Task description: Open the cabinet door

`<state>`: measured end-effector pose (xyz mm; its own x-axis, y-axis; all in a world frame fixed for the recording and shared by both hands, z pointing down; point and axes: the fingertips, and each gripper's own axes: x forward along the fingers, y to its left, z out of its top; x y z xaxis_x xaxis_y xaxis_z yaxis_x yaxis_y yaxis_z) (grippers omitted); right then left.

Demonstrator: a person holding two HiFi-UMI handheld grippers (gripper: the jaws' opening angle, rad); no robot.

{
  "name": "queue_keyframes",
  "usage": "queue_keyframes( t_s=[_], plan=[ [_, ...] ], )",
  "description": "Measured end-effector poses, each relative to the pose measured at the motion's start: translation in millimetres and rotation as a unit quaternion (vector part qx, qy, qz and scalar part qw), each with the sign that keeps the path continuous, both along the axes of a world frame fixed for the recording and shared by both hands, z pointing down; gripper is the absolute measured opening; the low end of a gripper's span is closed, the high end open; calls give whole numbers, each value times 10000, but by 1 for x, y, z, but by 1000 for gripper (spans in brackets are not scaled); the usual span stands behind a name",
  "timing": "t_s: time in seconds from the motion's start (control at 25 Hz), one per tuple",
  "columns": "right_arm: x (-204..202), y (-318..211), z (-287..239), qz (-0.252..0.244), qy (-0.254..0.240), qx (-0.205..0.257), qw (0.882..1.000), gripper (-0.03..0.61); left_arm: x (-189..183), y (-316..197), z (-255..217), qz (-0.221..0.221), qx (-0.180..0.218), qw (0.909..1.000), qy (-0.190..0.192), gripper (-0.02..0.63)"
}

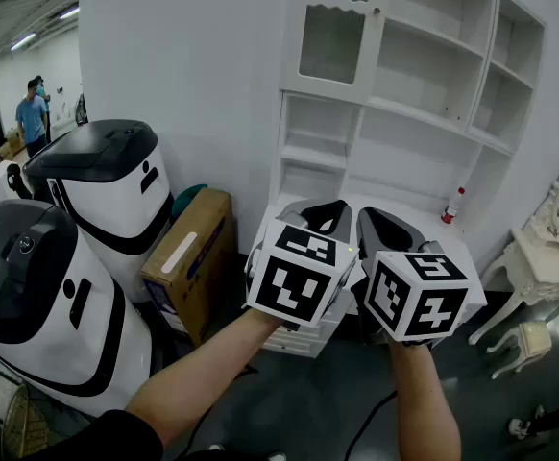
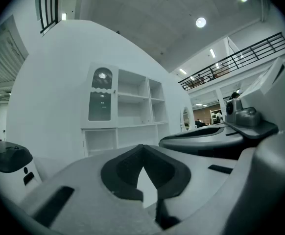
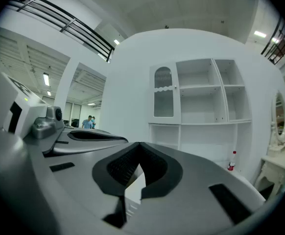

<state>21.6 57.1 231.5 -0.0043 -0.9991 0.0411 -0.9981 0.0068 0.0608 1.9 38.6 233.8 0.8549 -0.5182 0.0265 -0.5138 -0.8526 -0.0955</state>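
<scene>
The white cabinet has a closed glass-paned door (image 1: 332, 36) at its upper left, with open shelves (image 1: 424, 75) beside and below it. The left gripper view shows the same door (image 2: 102, 99), and so does the right gripper view, door (image 3: 163, 93). Both grippers are held side by side in front of the cabinet, pointing at it from a distance. My left gripper (image 1: 326, 217) (image 2: 142, 148) is shut with nothing in it. My right gripper (image 1: 380, 224) (image 3: 139, 146) has its tips together and is empty too. Neither touches the cabinet.
A red-capped bottle (image 1: 451, 206) stands on the cabinet's counter at the right. Two white-and-black machines (image 1: 107, 185) and a cardboard box (image 1: 188, 262) stand left of the cabinet. An ornate white table (image 1: 548, 248) and a stool (image 1: 524, 339) are at the right. A person (image 1: 32, 113) stands far back left.
</scene>
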Motion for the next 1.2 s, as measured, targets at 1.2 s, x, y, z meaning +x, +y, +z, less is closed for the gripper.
queue_keyframes(
  t_s=[1.2],
  plan=[
    [54, -92, -8, 20, 11, 48, 10000, 21, 51, -91, -20, 101, 73, 9996, 243, 8]
  ],
)
